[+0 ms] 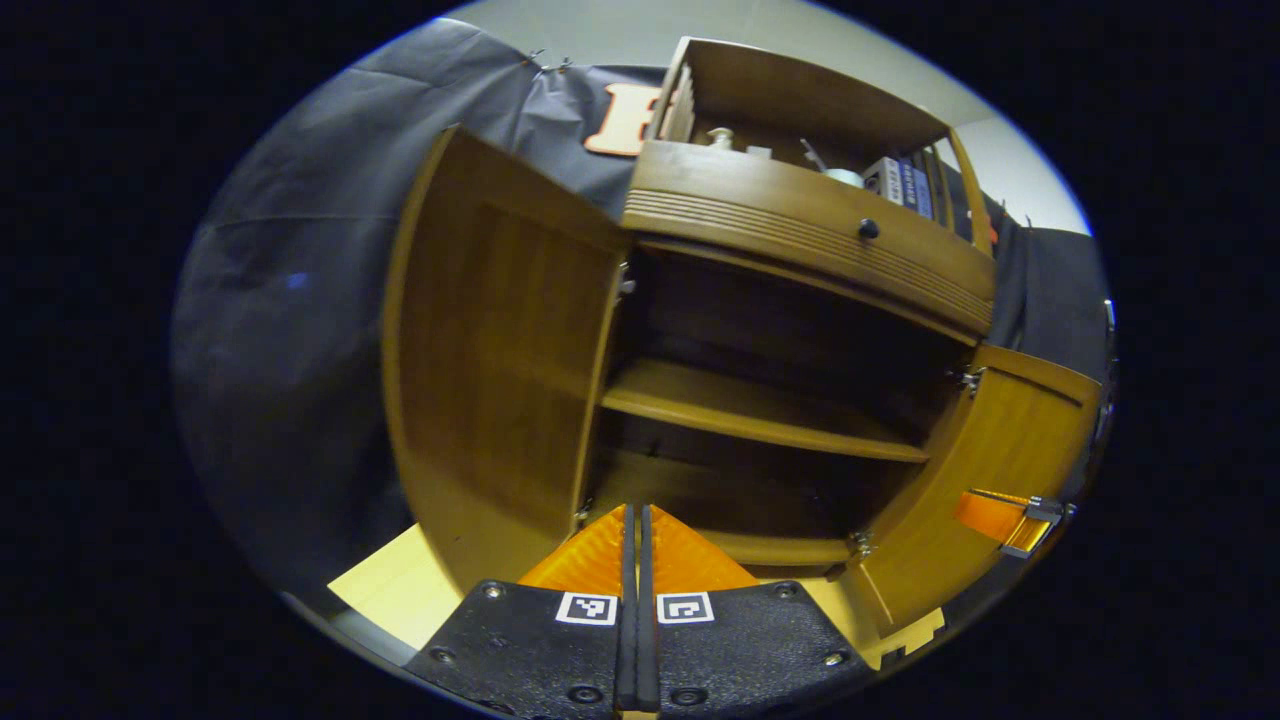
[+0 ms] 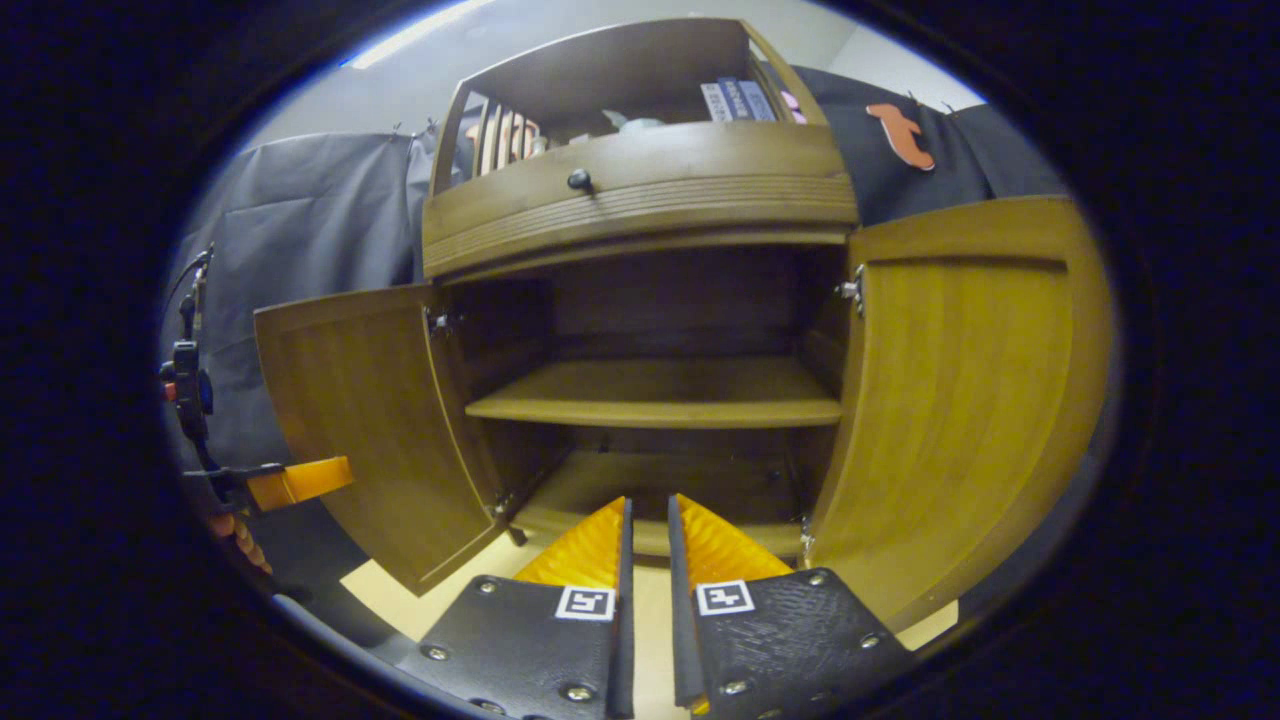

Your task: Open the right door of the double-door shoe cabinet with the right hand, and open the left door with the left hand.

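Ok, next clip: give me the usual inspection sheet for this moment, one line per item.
Surface: pale floor under the cabinet.
Job's things: left door and right door both swung open; middle shelf bare.
Clutter: small items and books in the top compartment above the drawer.
Grippers: left gripper shut, holding nothing; right gripper slightly open, holding nothing.
Cables: nothing seen.
Surroundings: black cloth wall.

The shoe cabinet [image 2: 640, 200] is seen standing on a pale floor [image 2: 400, 590]. A bare middle shelf [image 2: 660, 392] and a bottom shelf [image 2: 640, 485] are shown inside. Small items and books [image 2: 735, 98] are kept in the open top compartment.
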A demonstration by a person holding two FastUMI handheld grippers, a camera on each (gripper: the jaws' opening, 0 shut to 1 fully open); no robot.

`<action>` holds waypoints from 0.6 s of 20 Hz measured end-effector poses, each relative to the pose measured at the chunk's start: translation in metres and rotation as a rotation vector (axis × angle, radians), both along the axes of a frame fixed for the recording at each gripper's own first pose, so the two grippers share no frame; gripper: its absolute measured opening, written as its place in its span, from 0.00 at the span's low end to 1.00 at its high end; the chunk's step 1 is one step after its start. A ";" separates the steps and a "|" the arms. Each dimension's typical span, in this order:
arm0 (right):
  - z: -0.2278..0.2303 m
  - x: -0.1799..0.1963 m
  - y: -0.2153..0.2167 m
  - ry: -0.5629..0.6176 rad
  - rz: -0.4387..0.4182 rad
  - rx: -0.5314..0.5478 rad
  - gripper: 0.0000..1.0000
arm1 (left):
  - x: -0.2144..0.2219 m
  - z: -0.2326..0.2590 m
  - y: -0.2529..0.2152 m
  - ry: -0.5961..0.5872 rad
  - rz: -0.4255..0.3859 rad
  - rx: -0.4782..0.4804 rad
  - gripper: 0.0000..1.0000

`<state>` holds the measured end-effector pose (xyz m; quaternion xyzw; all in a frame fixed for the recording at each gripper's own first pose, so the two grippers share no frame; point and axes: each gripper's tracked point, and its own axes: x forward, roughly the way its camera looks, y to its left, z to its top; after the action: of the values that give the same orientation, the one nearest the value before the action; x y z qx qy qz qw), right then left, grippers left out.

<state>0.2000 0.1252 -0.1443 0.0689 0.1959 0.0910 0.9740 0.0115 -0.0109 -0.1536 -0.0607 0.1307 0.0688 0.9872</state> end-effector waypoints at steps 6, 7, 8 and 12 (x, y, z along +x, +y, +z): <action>0.067 0.010 -0.015 -0.142 -0.043 -0.032 0.16 | 0.036 0.063 -0.069 -0.130 -0.144 0.010 0.00; 0.077 0.010 -0.017 -0.162 -0.048 -0.036 0.16 | 0.038 0.070 -0.080 -0.144 -0.166 0.000 0.00; 0.085 0.010 -0.016 -0.181 -0.052 -0.034 0.16 | 0.041 0.078 -0.088 -0.161 -0.184 -0.010 0.00; 0.116 0.009 -0.020 -0.247 -0.072 -0.029 0.16 | 0.044 0.102 -0.109 -0.202 -0.229 -0.021 0.01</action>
<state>0.2086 0.1055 -0.0281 0.0502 0.0730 0.0609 0.9942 0.0557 -0.1200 -0.0520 -0.0623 0.0373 -0.0519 0.9960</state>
